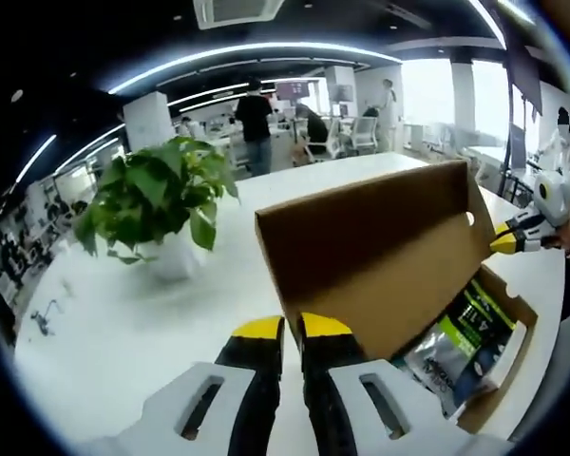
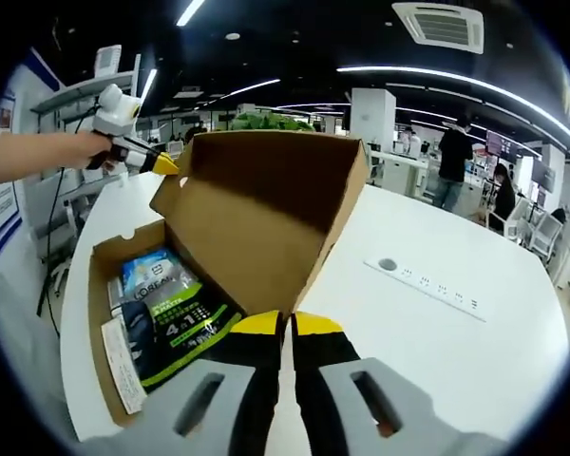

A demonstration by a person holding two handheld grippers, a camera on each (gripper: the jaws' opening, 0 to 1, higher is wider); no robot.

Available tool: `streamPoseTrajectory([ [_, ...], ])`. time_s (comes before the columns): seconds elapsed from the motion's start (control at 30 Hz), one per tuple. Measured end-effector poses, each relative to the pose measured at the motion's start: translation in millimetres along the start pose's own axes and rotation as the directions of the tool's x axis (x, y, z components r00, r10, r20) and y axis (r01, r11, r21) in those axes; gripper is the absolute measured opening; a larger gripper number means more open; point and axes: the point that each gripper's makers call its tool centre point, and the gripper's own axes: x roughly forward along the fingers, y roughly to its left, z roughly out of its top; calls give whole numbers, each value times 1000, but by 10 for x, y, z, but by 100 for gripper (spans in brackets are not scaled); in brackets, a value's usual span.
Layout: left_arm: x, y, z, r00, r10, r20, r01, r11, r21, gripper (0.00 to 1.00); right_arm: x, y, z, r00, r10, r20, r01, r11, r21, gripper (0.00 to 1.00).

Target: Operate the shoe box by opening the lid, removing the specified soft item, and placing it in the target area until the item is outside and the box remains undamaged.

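Observation:
An open brown shoe box (image 1: 513,309) (image 2: 97,285) lies on the white table, its lid (image 1: 380,256) (image 2: 266,209) raised upright. Inside lies a soft black-and-green pouch (image 1: 461,332) (image 2: 176,313) with a pale blue packet (image 2: 152,271) behind it. In the left gripper view my left gripper (image 1: 292,328) is shut on one corner of the lid. The right gripper view shows it at the lid's far corner (image 2: 166,166), held by a hand. My right gripper (image 2: 287,323) pinches the opposite lid corner and appears at the lid's right edge (image 1: 499,244).
A potted green plant (image 1: 157,204) stands on the table left of the box. A socket strip (image 2: 427,280) is set into the table right of the box. A white leaflet (image 2: 123,366) lies in the box's near end. People and chairs are far behind.

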Motion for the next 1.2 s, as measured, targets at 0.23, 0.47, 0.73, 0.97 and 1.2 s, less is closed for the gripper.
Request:
streamPoseTrajectory([
  [0.23, -13, -24, -207, 1000, -14, -26, 12, 998, -67, 5, 36, -31, 2, 1000, 1, -3, -1, 1000, -6, 2],
  [0.47, -13, -83, -407, 998, -26, -56, 21, 996, -91, 0, 81, -66, 5, 1000, 2, -10, -2, 1000, -19, 2],
  [0.73, -4, -104, -471, 998, -20, -56, 13, 993, -120, 0, 129, -103, -8, 1000, 11, -18, -11, 1000, -29, 2],
  [0.97, 52, -71, -465, 998, -14, -56, 5, 988, -156, 0, 161, -130, -22, 1000, 15, -21, -15, 1000, -21, 3],
  [1.2, 114, -48, -481, 998, -17, -68, 6, 987, -161, 0, 197, -140, -49, 999, 13, -30, -14, 1000, -20, 4],
])
